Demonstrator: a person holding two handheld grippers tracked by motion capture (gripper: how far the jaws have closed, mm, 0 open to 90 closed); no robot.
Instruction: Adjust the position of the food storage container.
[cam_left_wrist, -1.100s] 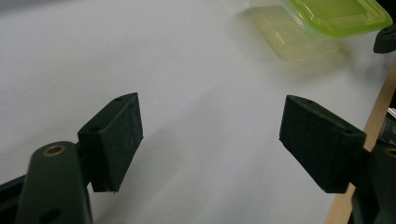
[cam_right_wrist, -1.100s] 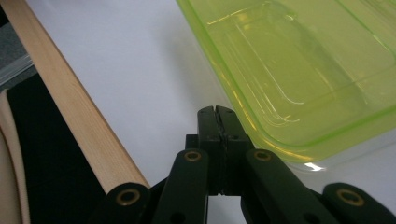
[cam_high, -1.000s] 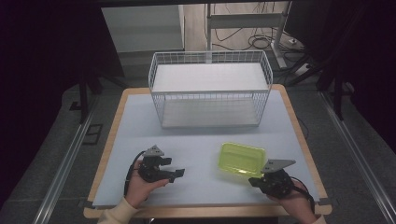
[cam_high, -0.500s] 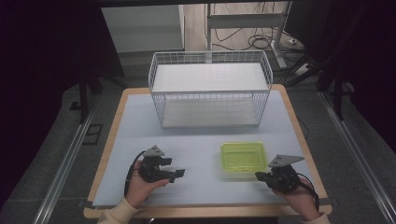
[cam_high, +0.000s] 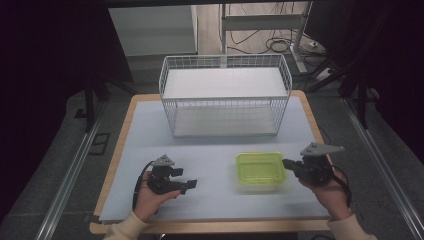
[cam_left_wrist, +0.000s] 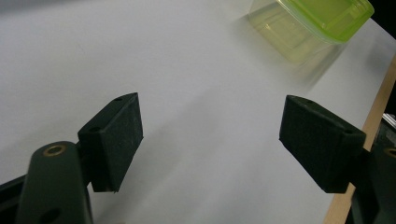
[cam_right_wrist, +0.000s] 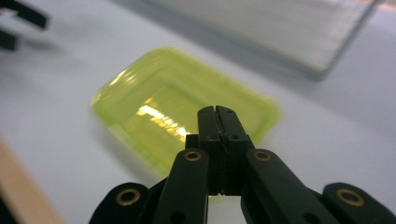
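A white wire basket (cam_high: 225, 95) stands at the far side of the pale table (cam_high: 150, 145).

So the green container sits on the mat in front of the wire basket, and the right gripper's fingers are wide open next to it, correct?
Not quite. The right gripper has its fingers pressed shut, as the right gripper view shows. The green container does sit on the mat in front of the wire basket.

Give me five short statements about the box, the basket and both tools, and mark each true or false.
1. The yellow-green box lies inside the wire basket. False: it sits on the table, nearer the person than the basket.
2. The right tool has its jaws pressed together. True.
3. The left tool has its jaws spread apart. True.
4. The left tool grips the box. False: nothing is between its jaws.
5. The wire basket is tipped over. False: it stands upright.
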